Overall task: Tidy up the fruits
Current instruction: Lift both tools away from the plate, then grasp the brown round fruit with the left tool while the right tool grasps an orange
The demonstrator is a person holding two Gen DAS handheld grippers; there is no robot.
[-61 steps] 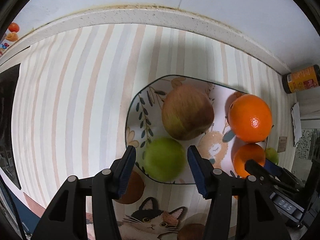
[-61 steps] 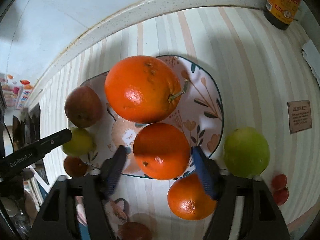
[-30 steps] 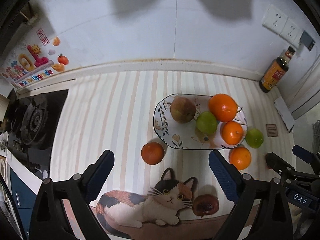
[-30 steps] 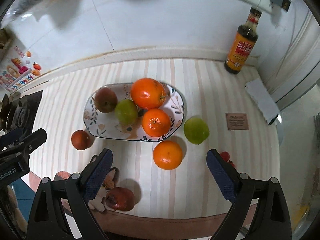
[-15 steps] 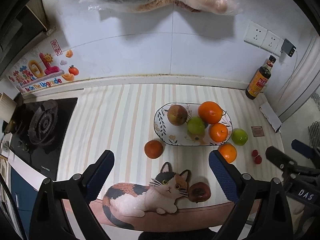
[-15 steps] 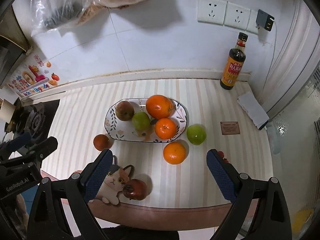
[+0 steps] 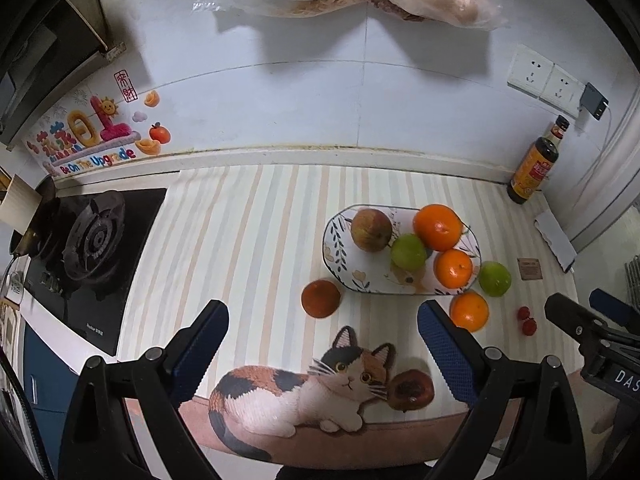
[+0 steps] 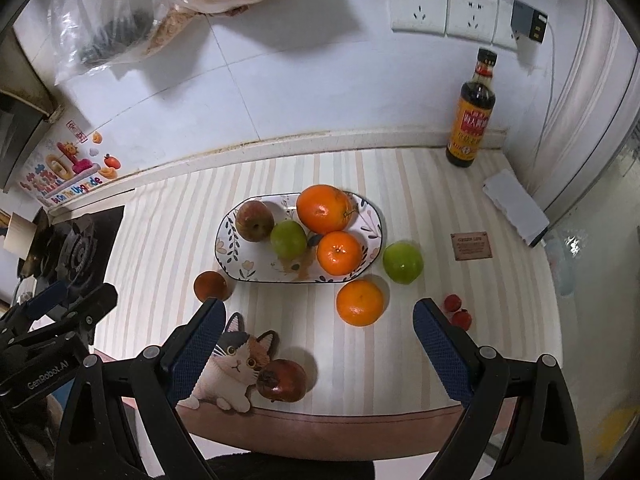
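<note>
Both tongs, left tongs (image 7: 322, 334) and right tongs (image 8: 318, 332), hang released above the counter (image 8: 420, 208); plate (image 8: 240, 270) holds four fruits, and next looks like the orange (image 8: 359, 303) just beside its near rim.

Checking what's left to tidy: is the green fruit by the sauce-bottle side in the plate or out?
Out. The green fruit sits on the striped mat just beside the plate rim.

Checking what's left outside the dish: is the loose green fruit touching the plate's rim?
Cannot tell. In the right wrist view the round green fruit sits right at the floral oval plate's rim, no clear gap or contact.
</note>
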